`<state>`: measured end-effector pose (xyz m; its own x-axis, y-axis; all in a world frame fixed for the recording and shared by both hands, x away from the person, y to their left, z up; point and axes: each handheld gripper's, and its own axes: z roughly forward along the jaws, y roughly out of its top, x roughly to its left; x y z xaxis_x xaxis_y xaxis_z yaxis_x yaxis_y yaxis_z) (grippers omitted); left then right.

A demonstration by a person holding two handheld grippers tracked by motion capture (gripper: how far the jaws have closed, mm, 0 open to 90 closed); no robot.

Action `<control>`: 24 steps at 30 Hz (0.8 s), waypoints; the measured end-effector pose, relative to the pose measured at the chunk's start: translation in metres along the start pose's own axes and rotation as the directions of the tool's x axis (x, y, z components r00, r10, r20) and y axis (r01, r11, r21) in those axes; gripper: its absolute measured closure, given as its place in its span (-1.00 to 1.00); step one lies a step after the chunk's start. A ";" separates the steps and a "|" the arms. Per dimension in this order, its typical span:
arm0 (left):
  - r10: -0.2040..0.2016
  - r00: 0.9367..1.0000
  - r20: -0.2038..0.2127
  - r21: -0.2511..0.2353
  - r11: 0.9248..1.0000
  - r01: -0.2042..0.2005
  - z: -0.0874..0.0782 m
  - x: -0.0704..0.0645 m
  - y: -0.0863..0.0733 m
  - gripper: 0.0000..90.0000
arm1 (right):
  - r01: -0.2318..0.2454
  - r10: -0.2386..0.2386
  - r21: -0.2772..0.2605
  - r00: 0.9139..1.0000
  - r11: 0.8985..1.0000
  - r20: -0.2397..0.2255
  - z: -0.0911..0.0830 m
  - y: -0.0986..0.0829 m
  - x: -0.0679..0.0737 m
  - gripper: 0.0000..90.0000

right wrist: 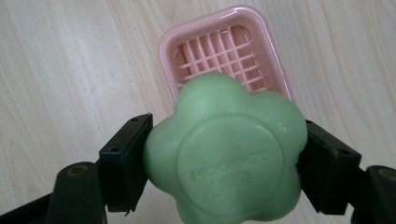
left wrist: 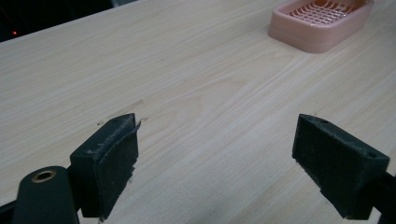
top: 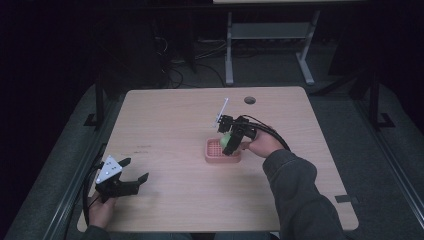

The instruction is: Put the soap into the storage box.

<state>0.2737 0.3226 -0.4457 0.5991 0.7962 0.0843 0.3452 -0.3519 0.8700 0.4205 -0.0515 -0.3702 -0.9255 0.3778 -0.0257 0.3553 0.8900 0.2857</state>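
Looking down in the high view, a light wood worktop [top: 175,130] occupies the middle of the frame, with dark floor and the legs of another desk at the top. The right tongs [top: 231,141] sit just right of centre, held by the person's right hand [top: 261,145], whose grey sleeve runs to the lower right of the frame. These tongs are clamped on a green soap [top: 226,140], which hangs directly over a pink soap dish [top: 214,154] standing on the worktop at centre. Whether the soap touches the dish cannot be told from this view. The left tongs [top: 136,170] lie at the lower left of the frame, near the worktop's front edge and well apart from the dish, with jaws spread and nothing between them. A grey three-cornered plate sits on top of them, and the left hand [top: 101,210] grips them from below.

In the left gripper view, the two black jaws rise from the lower left and lower right of the frame, wide apart, with bare wood grain between them. The pink soap dish [left wrist: 322,23] appears at the upper right, its slotted grid insert visible.

In the right gripper view, the flower-shaped green soap [right wrist: 229,154] occupies the lower centre, pinched at its left and right sides by the black jaws. A round raised face with embossed lettering, too soft to read, faces the camera. Behind the soap, at upper centre, the pink soap dish [right wrist: 210,51] shows its empty grid.
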 end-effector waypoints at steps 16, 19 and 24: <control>-0.003 1.000 0.002 -0.002 1.000 0.003 0.000 0.001 0.000 -0.69 | -0.006 0.007 0.024 1.000 1.000 -0.023 0.018 0.010 -0.006 -0.42; -0.004 1.000 0.000 0.001 1.000 0.004 0.000 0.001 0.000 -0.69 | -0.006 0.007 0.024 1.000 1.000 -0.028 0.021 0.012 -0.008 -0.42; -0.001 1.000 0.001 0.000 1.000 0.001 0.001 0.000 0.000 -0.69 | -0.010 0.011 0.031 0.999 0.999 -0.034 0.027 0.015 -0.010 -0.42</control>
<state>0.2744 0.3226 -0.4460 0.5994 0.7961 0.0829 0.3462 -0.3512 0.8699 0.4384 -0.0355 -0.3913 -0.9254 0.3788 0.0106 0.3687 0.8935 0.2564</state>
